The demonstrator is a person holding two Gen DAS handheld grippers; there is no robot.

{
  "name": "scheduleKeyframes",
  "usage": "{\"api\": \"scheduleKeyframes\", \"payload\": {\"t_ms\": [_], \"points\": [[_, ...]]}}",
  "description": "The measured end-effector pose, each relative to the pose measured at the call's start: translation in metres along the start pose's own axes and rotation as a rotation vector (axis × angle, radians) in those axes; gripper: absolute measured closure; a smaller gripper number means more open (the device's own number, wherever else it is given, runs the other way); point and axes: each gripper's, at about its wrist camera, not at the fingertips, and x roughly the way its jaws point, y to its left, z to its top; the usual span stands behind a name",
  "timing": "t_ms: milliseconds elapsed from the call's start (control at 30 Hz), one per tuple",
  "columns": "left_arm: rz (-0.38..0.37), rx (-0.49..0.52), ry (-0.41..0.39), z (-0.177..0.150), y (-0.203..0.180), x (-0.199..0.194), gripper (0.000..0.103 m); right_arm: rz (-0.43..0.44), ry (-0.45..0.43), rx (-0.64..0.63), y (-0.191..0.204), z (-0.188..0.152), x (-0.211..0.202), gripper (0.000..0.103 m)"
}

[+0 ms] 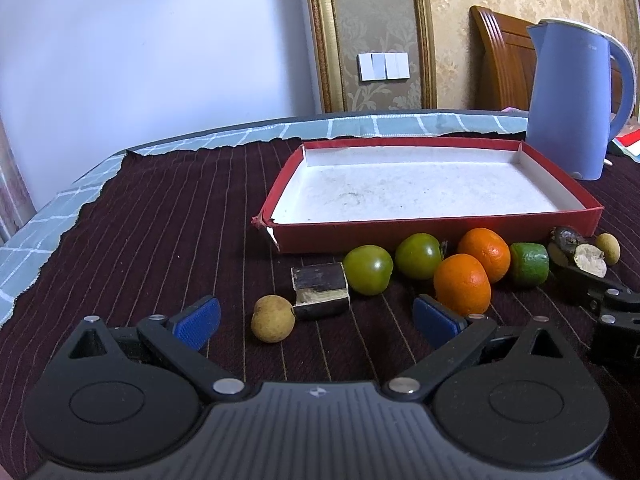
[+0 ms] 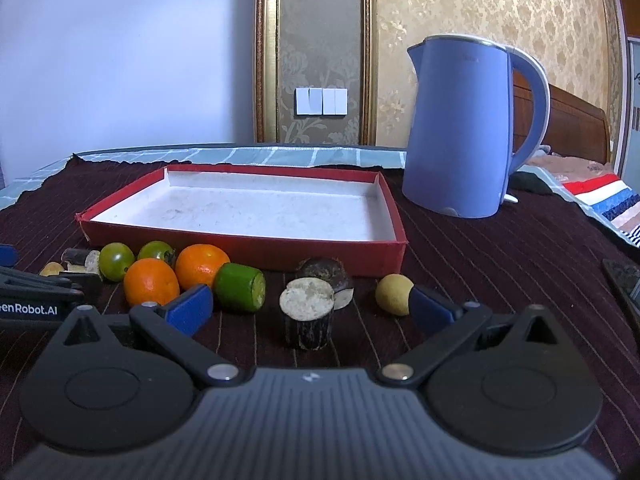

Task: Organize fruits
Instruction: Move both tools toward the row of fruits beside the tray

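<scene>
A red tray point(image 1: 432, 229) point(image 2: 248, 245) with a white floor stands empty on the dark cloth. Before it lie two green tomatoes point(image 1: 367, 269) point(image 2: 116, 261), two oranges point(image 1: 462, 284) point(image 2: 151, 282), a cut green piece point(image 1: 529, 265) point(image 2: 240, 287), dark sugarcane stubs point(image 1: 320, 290) point(image 2: 307, 316) and tan longans point(image 1: 273, 318) point(image 2: 393, 294). My left gripper point(image 1: 316, 318) is open and empty, a longan and a stub between its blue pads. My right gripper point(image 2: 310, 307) is open and empty around a sugarcane stub; it also shows in the left wrist view point(image 1: 600, 296).
A blue kettle point(image 1: 576, 100) point(image 2: 468, 128) stands right of the tray. The dark striped cloth point(image 1: 160, 240) covers a teal checked sheet point(image 1: 60, 208) that marks the table's edge. A dark flat object point(image 2: 624, 280) lies at far right.
</scene>
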Motion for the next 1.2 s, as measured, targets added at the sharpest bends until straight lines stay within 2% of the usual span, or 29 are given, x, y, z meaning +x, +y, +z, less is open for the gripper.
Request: {"api": "scheduleKeyframes", "payload": {"t_ms": [600,700,1200], "points": [[0.009,-0.004,0.013,-0.002,0.002,0.002,0.000,0.007,0.028,0.012,-0.001,-0.003,0.006,0.000],[0.008,-0.007,0.016,-0.002,0.004,0.003,0.000,0.011,0.035,0.006,-0.001,-0.003,0.007,0.004],[-0.002,-0.001,0.010,-0.003,0.007,0.002,0.000,0.042,0.082,0.038,-0.007,-0.005,0.014,0.012]]}}
